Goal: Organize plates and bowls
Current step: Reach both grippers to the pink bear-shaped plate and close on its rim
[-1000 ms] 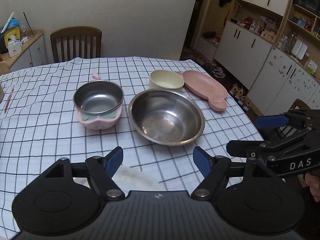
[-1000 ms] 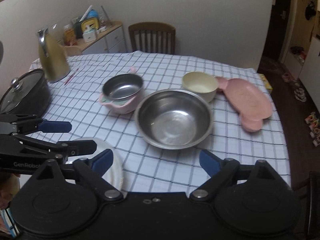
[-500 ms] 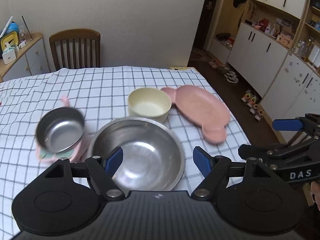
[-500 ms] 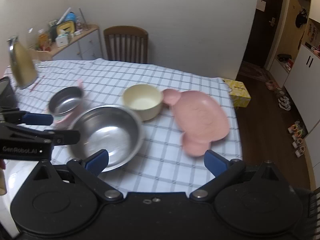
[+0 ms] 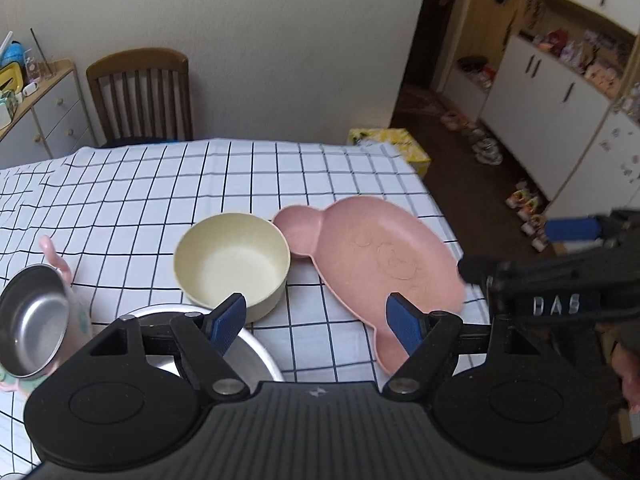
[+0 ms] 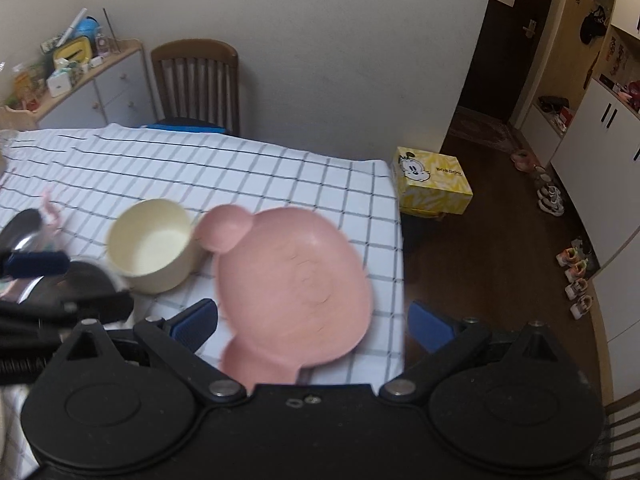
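Note:
A pink mouse-shaped plate (image 5: 380, 256) (image 6: 292, 284) lies near the right edge of the checked tablecloth (image 5: 160, 184). A cream bowl (image 5: 232, 260) (image 6: 150, 244) stands just left of it, touching one ear. A large steel bowl (image 5: 248, 356) sits in front of the cream bowl, mostly hidden by my left gripper (image 5: 318, 322), which is open and holds nothing. A small steel bowl in a pink holder (image 5: 32, 320) is at the left. My right gripper (image 6: 316, 326) hovers wide open over the pink plate, not touching it.
A wooden chair (image 6: 198, 80) stands at the table's far side. A yellow box (image 6: 432, 186) sits on the floor past the table's right edge. White cabinets (image 5: 552, 96) and several shoes (image 6: 576, 272) line the right side. A cluttered sideboard (image 6: 80, 80) stands at the back left.
Both grippers have swept to the right across the table. The big steel bowl has slid out of centre view and the pink plate and cream bowl now lie ahead.

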Tool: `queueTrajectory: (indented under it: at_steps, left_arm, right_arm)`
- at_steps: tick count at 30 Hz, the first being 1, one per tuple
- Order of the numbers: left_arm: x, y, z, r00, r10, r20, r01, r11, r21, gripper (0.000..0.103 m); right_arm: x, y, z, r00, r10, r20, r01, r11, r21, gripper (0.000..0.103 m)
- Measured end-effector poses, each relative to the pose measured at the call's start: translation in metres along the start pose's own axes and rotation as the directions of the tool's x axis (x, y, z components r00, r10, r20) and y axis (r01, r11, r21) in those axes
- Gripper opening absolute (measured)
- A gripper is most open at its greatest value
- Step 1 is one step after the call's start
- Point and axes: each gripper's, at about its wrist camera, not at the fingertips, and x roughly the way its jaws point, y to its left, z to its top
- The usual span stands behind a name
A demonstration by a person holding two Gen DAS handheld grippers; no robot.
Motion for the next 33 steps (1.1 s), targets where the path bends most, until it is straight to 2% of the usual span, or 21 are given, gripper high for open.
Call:
queueTrajectory:
  at_steps: [6, 9, 15, 20, 24, 26, 30, 32, 33]
  left_arm:
    - [0.042, -0.014, 0.007, 0.998, 0.044, -0.049, -0.046, 0.998, -0.031, 0.077]
    - [0.063, -0.013, 0.011, 0.995, 0.042, -0.095, -0.051, 0.994, -0.093, 0.077]
    - [0.088, -0.022, 0.011, 0.992, 0.054, -0.113, -0.068, 0.99, -0.126, 0.077]
    - [0.101, -0.023, 0.006, 0.99, 0.067, -0.124, -0.09, 0.978, -0.188, 0.076]
    - [0.112, -0.027, 0.002, 0.987, 0.077, -0.144, -0.104, 0.975, -0.194, 0.075]
    - [0.117, -0.027, 0.001, 0.985, 0.077, -0.157, -0.108, 0.974, -0.197, 0.062]
    - [0.124, -0.025, 0.002, 0.98, 0.083, -0.179, -0.12, 0.971, -0.209, 0.048]
    - [0.127, -0.023, 0.003, 0.979, 0.077, -0.188, -0.117, 0.97, -0.212, 0.037]
    - [0.128, -0.023, 0.003, 0.978, 0.076, -0.194, -0.118, 0.969, -0.215, 0.036]
  right_arm:
    - [0.049, -0.021, 0.022, 0.999, -0.006, -0.039, 0.005, 1.0, -0.019, 0.099]
    - [0.071, -0.027, 0.028, 0.998, -0.006, -0.057, 0.004, 1.0, -0.03, 0.099]
    - [0.115, -0.036, 0.033, 0.993, 0.0, -0.115, -0.003, 1.0, -0.022, 0.089]
    - [0.137, -0.047, 0.035, 0.989, 0.031, -0.146, -0.03, 1.0, 0.008, 0.082]
    - [0.151, -0.053, 0.036, 0.984, 0.045, -0.173, -0.044, 0.999, 0.008, 0.075]
    - [0.155, -0.055, 0.036, 0.982, 0.059, -0.18, -0.057, 0.998, 0.011, 0.068]
    - [0.161, -0.056, 0.034, 0.981, 0.077, -0.18, -0.072, 0.997, 0.034, 0.061]
    - [0.163, -0.056, 0.033, 0.979, 0.085, -0.184, -0.079, 0.996, 0.039, 0.05]
    - [0.164, -0.056, 0.032, 0.979, 0.084, -0.184, -0.079, 0.996, 0.037, 0.048]
